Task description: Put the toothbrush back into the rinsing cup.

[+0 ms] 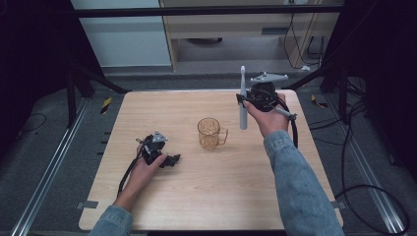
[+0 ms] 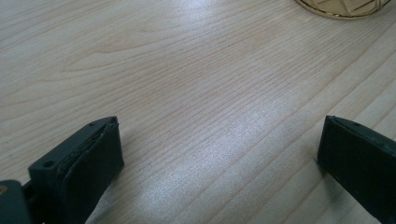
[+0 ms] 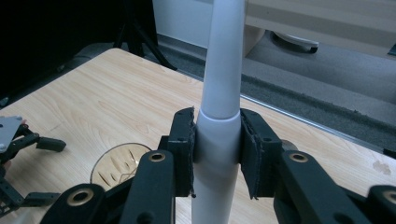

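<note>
Toothbrush (image 3: 218, 93) stands upright, clamped in your right gripper (image 3: 217, 154) above the amber cup (image 1: 210, 132); your left gripper (image 2: 219, 158) rests wide apart on the table (image 1: 162, 123).

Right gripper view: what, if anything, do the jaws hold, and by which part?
The right gripper holds a white electric toothbrush upright, clamped around its handle's upper part.

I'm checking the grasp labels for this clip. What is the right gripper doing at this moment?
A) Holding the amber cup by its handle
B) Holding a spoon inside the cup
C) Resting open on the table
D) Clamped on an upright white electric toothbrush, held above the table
D: the right gripper has its jaws closed on either side of the upright white toothbrush, raised beside the amber cup, which stands free on the table.
</note>
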### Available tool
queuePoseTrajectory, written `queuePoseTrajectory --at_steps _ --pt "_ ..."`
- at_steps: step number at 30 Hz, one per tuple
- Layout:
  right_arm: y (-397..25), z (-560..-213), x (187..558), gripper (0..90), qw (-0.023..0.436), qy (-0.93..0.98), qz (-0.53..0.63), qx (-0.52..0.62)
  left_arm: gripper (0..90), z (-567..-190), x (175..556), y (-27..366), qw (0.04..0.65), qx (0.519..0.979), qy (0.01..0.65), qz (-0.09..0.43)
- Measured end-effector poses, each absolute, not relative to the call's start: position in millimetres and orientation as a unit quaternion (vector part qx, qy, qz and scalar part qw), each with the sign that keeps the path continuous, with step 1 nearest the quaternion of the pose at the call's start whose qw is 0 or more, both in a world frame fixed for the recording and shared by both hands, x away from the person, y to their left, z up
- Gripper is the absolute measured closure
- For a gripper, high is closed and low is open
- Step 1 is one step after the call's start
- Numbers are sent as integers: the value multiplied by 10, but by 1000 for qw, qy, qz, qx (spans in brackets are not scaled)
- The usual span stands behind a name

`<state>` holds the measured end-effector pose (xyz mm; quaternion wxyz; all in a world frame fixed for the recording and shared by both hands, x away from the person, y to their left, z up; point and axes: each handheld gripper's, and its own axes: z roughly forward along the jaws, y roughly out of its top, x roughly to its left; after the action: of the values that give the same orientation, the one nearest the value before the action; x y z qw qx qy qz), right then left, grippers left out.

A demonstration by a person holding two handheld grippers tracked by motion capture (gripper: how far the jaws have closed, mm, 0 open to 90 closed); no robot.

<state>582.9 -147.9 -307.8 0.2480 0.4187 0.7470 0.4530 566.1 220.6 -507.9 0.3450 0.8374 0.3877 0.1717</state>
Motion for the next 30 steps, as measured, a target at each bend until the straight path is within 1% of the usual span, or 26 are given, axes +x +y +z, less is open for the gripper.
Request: queuePoseTrajectory --at_steps 6,10,30 --pt "-1399 -3023 5851 678 249 747 457 414 0 -5078 5661 2207 344 838 387 172" --pt "-1323 -2980 5878 678 261 749 454 407 0 -5079 5662 2207 344 838 387 172" --pt "-1141 -2858 5932 678 268 744 469 393 0 -5078 5662 2207 344 838 387 172"
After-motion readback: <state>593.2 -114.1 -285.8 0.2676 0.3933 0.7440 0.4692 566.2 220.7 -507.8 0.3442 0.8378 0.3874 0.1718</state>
